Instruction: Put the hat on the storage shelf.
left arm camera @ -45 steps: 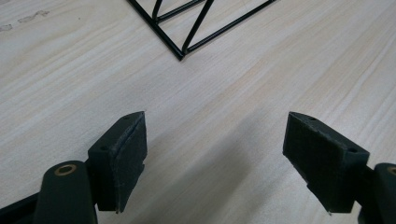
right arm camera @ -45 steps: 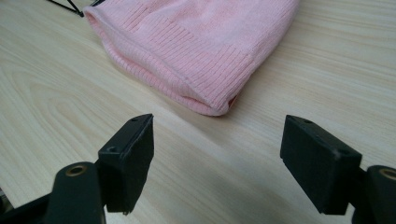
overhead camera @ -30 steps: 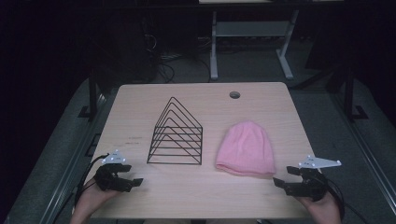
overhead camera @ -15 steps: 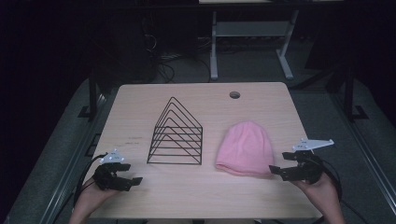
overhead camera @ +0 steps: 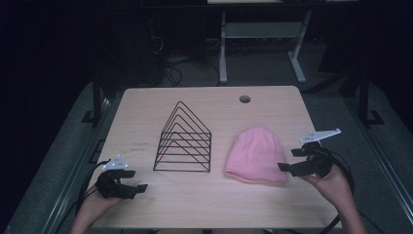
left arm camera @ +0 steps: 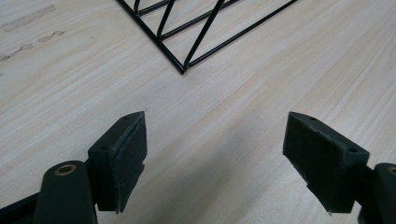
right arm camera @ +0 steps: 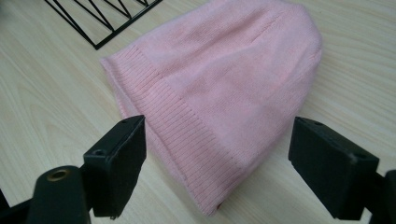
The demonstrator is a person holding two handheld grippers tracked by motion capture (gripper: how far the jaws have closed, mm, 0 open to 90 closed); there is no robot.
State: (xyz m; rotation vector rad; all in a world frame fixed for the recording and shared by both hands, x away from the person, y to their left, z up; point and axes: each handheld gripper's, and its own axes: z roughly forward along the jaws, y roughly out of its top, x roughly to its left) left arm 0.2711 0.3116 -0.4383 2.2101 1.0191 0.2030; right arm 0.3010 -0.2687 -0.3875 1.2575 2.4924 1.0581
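A pink knit hat (overhead camera: pixel 255 155) lies flat on the wooden table (overhead camera: pixel 146 112), right of centre. My right gripper (overhead camera: pixel 287 160) hovers just off its right edge, tips toward it. In the right gripper view the hat (right arm camera: pixel 224 79) lies under and beyond the right gripper (right arm camera: pixel 217 158); its jaws have just been opening and stand wide, gripping nothing. A black wire rack (overhead camera: pixel 184 141) with triangular dividers stands at the table's middle. My left gripper (overhead camera: pixel 141 187) rests low at the front left, open and empty (left arm camera: pixel 215 154), with the rack's corner (left arm camera: pixel 183 70) ahead of it.
A round cable hole (overhead camera: pixel 245 99) sits near the table's far edge. Behind the table are a grey desk frame (overhead camera: pixel 258 34) and dark floor with cables. Bare wood lies in front of the rack and hat.
My right gripper has risen and moved left toward the hat's right edge. The left gripper, the hat and the rack have stayed where they were.
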